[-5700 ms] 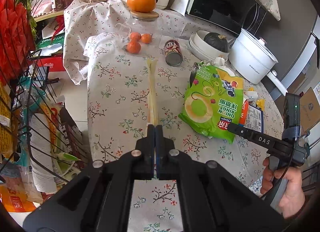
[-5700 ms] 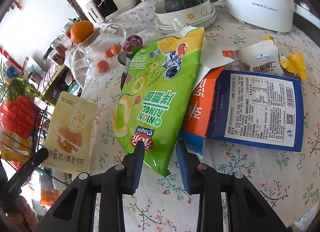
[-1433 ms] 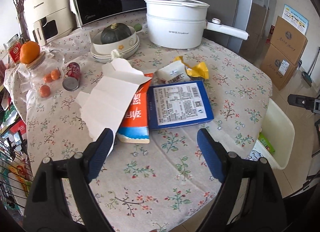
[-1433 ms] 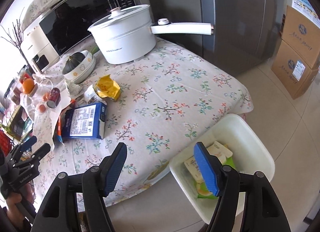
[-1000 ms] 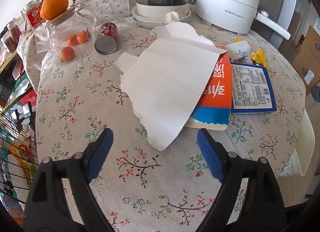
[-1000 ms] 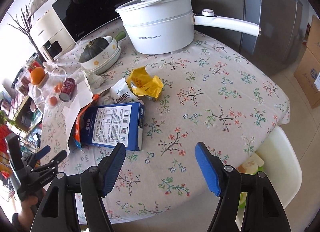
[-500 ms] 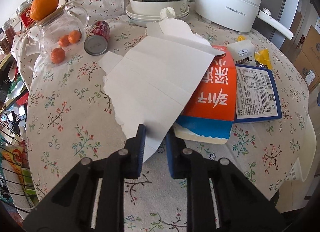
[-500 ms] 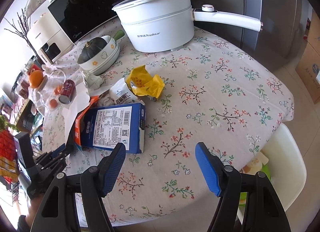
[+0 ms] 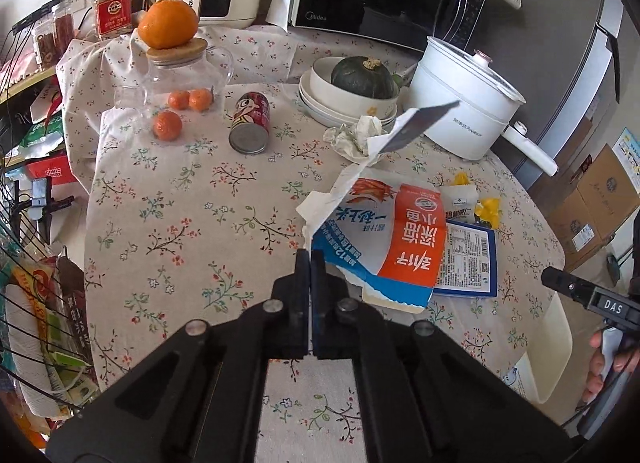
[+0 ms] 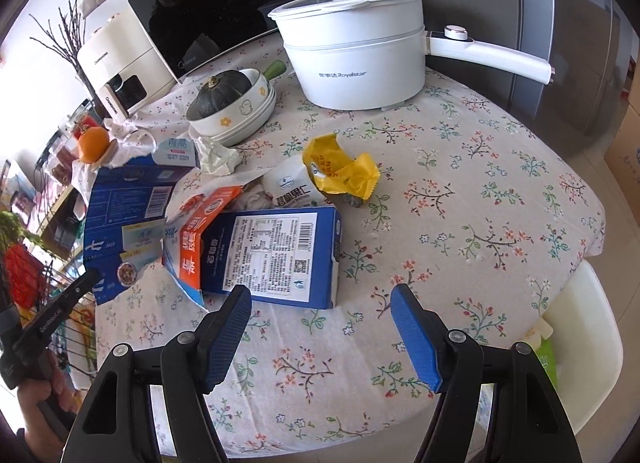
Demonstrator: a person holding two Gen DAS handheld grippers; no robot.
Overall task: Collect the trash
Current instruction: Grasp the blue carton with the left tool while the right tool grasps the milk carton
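On a round worktop (image 10: 460, 191) covered in floral cloth, the left hand-held gripper (image 9: 310, 259) is clenched on the near edge of a flattened blue-and-white carton (image 10: 120, 215), holding it raised on edge, clear of an orange-and-blue carton (image 9: 404, 251) lying beneath. The right hand-held gripper (image 10: 320, 327) is hovering released, empty, over the cloth just beside a blue box (image 10: 276, 259). A white bin (image 10: 580, 347) is sitting at the worktop's right edge, some packaging already inside. To do this step well, the carton probably wants lifting fully free before travelling across, since its floppy far end could snag the crumpled tissue (image 9: 354, 135) or sweep the yellow wrapper (image 10: 340, 171) off.
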